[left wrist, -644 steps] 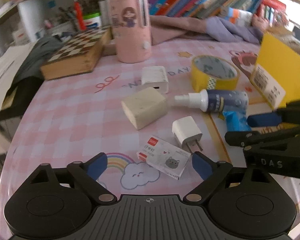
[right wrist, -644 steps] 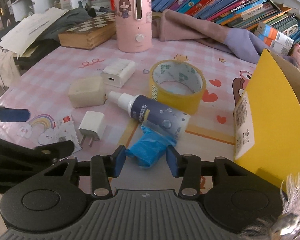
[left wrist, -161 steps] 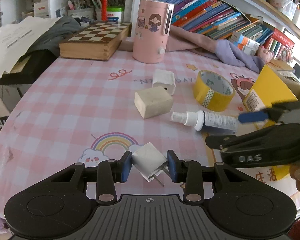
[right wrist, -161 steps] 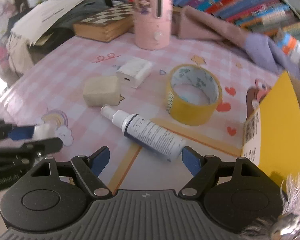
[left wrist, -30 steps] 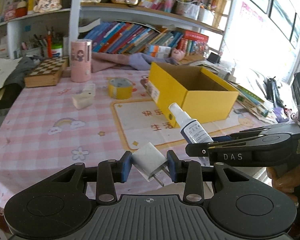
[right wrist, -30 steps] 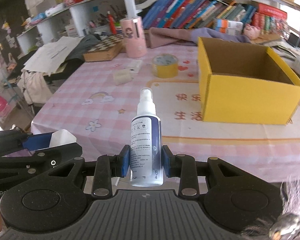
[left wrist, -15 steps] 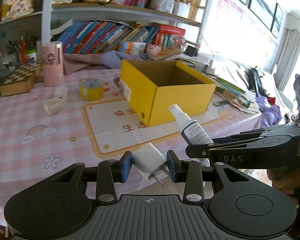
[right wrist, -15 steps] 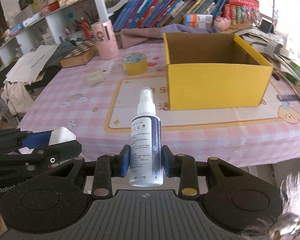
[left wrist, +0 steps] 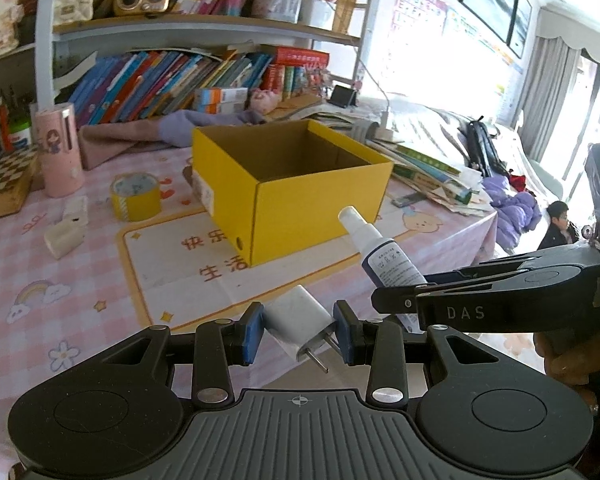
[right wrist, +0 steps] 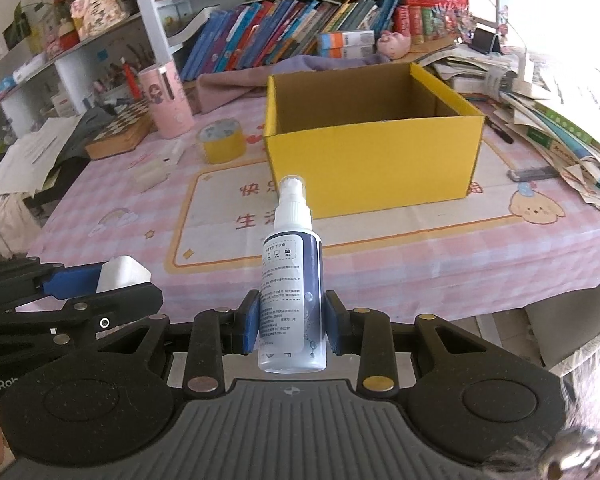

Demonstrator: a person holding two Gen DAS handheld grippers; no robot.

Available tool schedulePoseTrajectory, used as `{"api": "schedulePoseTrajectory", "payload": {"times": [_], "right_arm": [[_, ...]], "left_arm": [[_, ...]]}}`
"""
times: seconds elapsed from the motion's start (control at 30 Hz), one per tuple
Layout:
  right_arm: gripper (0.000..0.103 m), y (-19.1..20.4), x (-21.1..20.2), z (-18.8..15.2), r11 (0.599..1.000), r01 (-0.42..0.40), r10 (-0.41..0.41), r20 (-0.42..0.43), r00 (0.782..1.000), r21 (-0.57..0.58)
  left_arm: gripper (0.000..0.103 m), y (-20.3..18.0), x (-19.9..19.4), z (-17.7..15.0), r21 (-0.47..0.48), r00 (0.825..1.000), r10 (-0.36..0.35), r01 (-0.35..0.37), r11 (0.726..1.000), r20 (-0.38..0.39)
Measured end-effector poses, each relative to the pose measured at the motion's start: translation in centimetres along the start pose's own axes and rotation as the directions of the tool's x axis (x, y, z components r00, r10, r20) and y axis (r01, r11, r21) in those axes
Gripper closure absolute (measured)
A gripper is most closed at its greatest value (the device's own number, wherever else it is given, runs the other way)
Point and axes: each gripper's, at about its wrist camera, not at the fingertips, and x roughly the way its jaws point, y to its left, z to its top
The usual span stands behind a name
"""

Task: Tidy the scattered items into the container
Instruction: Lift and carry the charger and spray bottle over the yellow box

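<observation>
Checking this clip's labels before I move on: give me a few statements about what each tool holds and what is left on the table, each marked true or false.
1. The left tool is shut on a white charger plug. True.
2. The right tool is open and holds nothing. False: it grips a spray bottle, nozzle pointing away from the camera.
3. The yellow box is open at the top. True.
4. The roll of yellow tape lies inside the box. False: it sits on the table to the left of the box.
5. The pink canister lies on its side. False: it stands upright.
</observation>
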Motion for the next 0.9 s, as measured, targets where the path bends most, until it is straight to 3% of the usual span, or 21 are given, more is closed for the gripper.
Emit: {"api": "schedulePoseTrajectory", "payload": {"times": [0.9], "right_arm": [[0.072,-5.5,0.7,1.2,0.993,0.093,-0.093,-0.012,0.996,0.079]], "left_arm": [[0.067,-2.5,5.3,2.5,0.053,0.993,-0.110,0.111,0.992,-0.033]]}}
